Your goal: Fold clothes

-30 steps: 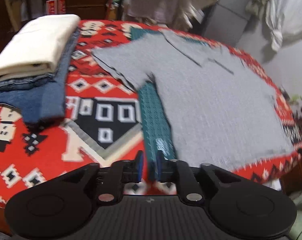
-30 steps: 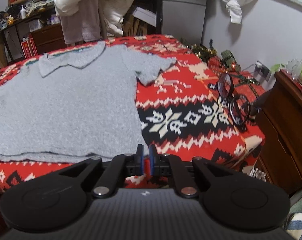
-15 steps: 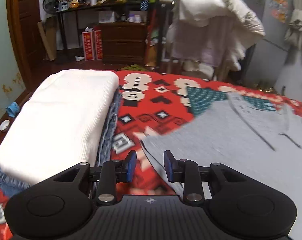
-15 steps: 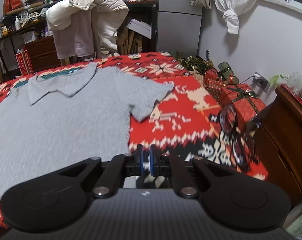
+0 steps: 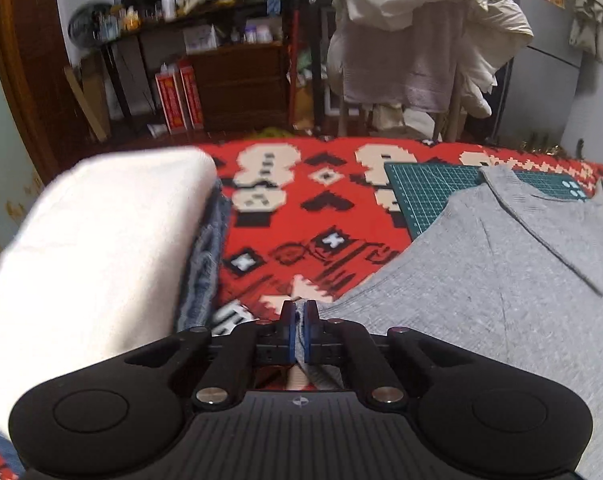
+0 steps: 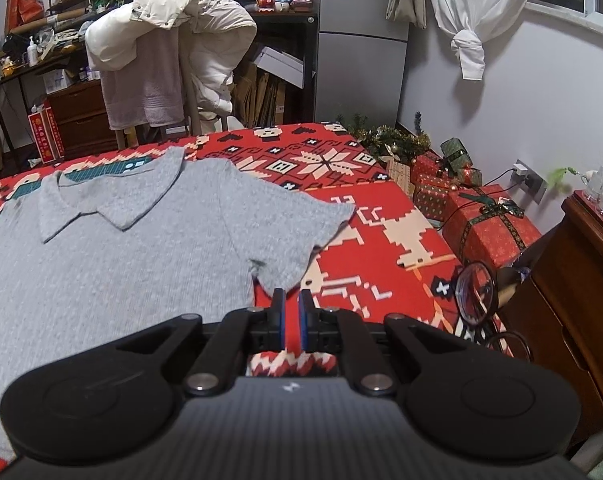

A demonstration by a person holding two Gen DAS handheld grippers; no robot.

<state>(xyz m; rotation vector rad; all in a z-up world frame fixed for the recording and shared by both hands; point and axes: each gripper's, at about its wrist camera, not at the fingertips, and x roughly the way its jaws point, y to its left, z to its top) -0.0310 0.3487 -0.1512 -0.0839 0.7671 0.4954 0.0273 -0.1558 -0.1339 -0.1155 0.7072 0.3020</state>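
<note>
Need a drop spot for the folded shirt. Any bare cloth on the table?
Two patches of red patterned cloth are free: one between the folded stack and the grey shirt, another right of the shirt's sleeve out to the table's right edge. The eyeglasses crowd that edge.

Red patterned knit cloth [image 6: 381, 216] covers the counter. Green gridded cutting mat [image 5: 433, 188] lies on it. Chair draped with white padded jacket and grey towel [image 6: 169, 60] stands behind. Red wrapped gift boxes with green ribbon [image 6: 485, 224] right, near dark wooden cabinet [image 6: 573, 292]. Round-lensed glasses [image 6: 475, 294] at cloth's edge.
</note>
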